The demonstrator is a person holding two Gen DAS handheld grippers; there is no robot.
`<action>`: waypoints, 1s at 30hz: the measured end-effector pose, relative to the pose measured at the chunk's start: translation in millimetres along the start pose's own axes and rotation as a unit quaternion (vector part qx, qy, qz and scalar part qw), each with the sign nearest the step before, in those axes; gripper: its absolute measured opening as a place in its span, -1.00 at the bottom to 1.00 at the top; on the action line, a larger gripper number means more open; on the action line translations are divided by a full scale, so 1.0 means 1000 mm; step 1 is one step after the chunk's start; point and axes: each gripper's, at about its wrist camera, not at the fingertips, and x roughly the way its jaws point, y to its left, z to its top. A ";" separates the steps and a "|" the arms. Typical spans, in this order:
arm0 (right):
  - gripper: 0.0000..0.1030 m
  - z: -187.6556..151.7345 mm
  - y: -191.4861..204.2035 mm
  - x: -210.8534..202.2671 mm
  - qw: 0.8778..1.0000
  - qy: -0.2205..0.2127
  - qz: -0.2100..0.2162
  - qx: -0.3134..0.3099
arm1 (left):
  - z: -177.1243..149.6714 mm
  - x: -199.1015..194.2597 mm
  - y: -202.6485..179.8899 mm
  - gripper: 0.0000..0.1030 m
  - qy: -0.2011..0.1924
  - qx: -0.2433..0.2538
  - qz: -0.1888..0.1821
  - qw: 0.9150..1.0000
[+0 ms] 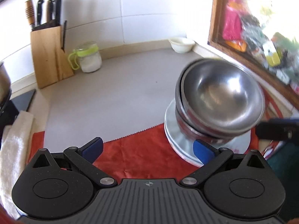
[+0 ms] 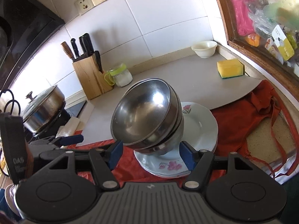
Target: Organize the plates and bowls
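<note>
Grey countertop (image 2: 186, 85), white tiled wall (image 2: 149, 18) behind

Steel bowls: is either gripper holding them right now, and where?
Right gripper straddles the steel bowls low on the stack; contact cannot be told. Left gripper is open, empty.

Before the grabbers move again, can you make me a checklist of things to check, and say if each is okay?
1. Steel bowls nested together: ok.
2. Bowl stack standing straight: not ok, it tilts on the flowered plates.
3. Right gripper gripping the bowls: cannot tell; its pads flank the stack's base.
4. Left gripper empty: ok, jaws wide apart over the red cloth.
5. Plates stacked flat: ok.
</note>
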 end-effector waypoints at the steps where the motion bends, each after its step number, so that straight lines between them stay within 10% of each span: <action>1: 0.32 -0.001 0.001 -0.002 1.000 0.000 0.000 -0.003 | 0.001 -0.002 -0.001 1.00 0.001 -0.007 0.000 1.000; 30: 0.41 -0.024 -0.013 -0.026 0.999 0.006 -0.036 -0.015 | -0.020 -0.043 -0.053 1.00 0.015 -0.021 0.054 0.998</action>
